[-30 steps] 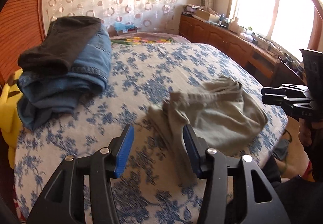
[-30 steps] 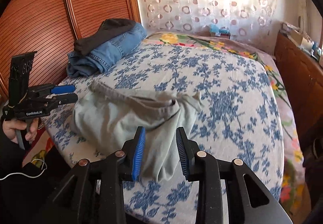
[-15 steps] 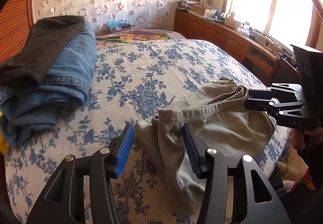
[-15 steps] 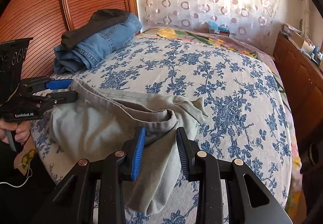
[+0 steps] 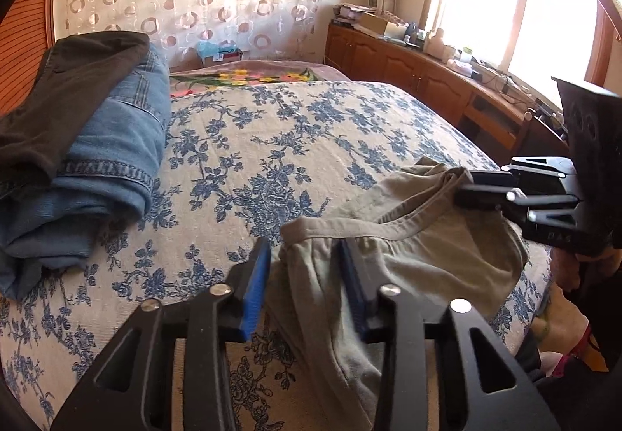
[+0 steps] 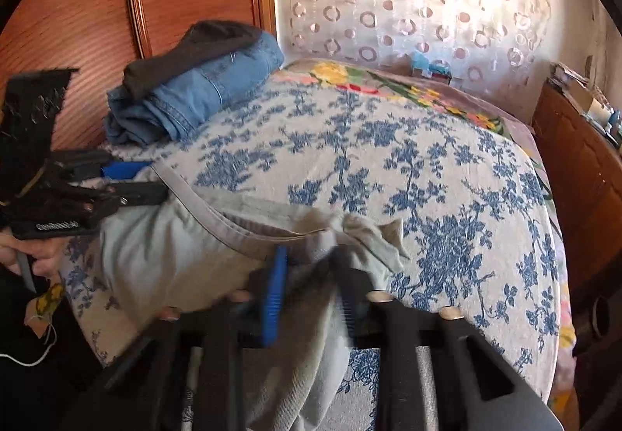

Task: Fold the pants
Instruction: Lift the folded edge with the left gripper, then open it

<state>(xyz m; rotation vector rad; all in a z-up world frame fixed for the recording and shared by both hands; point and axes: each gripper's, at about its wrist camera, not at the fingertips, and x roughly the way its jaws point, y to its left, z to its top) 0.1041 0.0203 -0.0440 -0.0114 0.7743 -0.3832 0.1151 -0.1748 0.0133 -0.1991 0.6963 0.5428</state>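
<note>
The left gripper (image 5: 305,281) stands open around the waistband of the khaki pants (image 5: 427,256) — soft cotton, crumpled on the near edge of the blue-flowered bedspread (image 5: 272,143). The right gripper (image 6: 311,291) is also open around the waistband; its writing is unreadable. Folded jeans (image 6: 202,92) lie far left.

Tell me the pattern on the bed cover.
Blue flowers on cream bed cover; clearest in the left wrist view.

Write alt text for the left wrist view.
The left tongs, open, straddle the waistband of grey-green pants on a blue-flowered bedspread. The right tongs meet the waistband's far end from the right. Folded jeans under a dark garment lie at left.
</note>
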